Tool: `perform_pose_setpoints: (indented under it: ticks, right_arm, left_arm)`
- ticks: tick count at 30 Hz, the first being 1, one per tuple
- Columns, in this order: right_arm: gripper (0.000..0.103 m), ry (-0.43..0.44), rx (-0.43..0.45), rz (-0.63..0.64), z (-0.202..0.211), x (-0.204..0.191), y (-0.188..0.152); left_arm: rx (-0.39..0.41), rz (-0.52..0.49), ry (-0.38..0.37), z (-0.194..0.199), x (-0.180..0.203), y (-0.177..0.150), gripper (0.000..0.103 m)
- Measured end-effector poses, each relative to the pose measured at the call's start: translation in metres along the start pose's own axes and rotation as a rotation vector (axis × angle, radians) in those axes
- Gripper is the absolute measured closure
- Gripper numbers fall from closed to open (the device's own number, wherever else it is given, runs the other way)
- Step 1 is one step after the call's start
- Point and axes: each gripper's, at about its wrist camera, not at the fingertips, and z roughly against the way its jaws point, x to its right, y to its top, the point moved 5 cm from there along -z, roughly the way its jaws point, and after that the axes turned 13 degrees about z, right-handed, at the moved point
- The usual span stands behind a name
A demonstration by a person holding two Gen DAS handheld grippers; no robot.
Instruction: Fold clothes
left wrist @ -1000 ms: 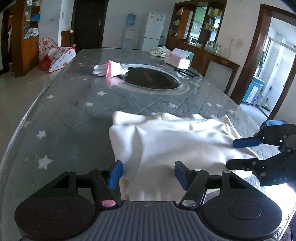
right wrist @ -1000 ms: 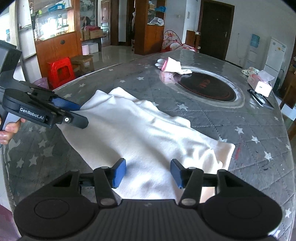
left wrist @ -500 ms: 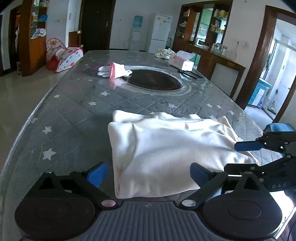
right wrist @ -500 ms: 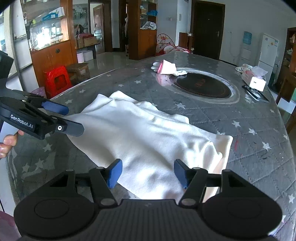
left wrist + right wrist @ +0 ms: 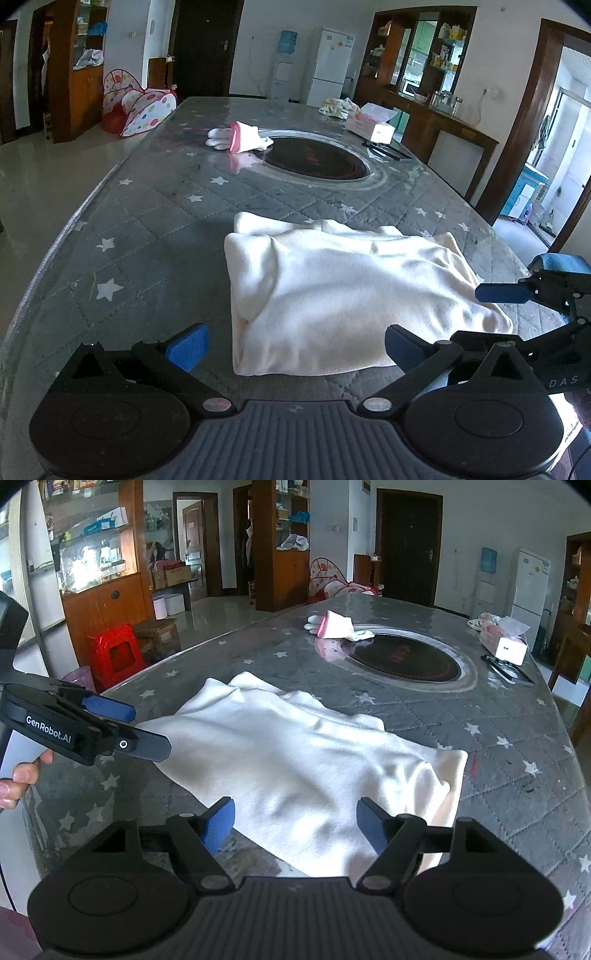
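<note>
While the left gripper (image 5: 293,349) hangs with jaws spread wide over the near table (image 5: 155,229) edge, the folded cream garment (image 5: 343,295) lies flat there, and the right gripper (image 5: 295,829) has jaws opening, gripping nothing.

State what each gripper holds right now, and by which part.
Nothing is held. The left gripper stands wide open and the right gripper is opening, both clear of the folded cream-white fleece garment lying on the table.
</note>
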Motion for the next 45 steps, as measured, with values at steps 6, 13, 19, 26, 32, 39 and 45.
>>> perform_pose_setpoints:
  ticks: [6,13,19,26,32,39,45]
  right_arm:
    - [0.018,-0.018,0.019,-0.01,0.004,-0.003,-0.001]
    - [0.007,-0.041,0.029,-0.034,0.007,-0.005,-0.006]
    - [0.0,-0.077,0.045,-0.057,0.018,-0.008,-0.014]
    - [0.0,-0.121,0.075,-0.049,0.031,-0.016,-0.019]
    - [0.004,-0.11,0.088,0.009,0.031,-0.026,-0.01]
    - [0.017,-0.022,0.044,0.135,0.004,-0.047,0.016]
    - [0.031,0.066,0.021,0.226,-0.027,-0.071,0.037]
  left_arm:
    - [0.001,0.004,0.007,0.001,0.0,-0.003,0.0]
    - [0.0,-0.007,0.024,0.003,0.006,-0.012,0.0]
    - [0.008,-0.023,0.047,0.007,0.012,-0.022,0.0]
    - [0.013,-0.062,0.068,0.016,0.025,-0.035,0.0]
    - [0.022,-0.051,0.086,0.023,0.02,-0.031,0.0]
    - [0.032,0.027,0.116,0.02,-0.017,-0.01,0.0]
    - [0.027,0.106,0.117,0.015,-0.047,0.006,0.0]
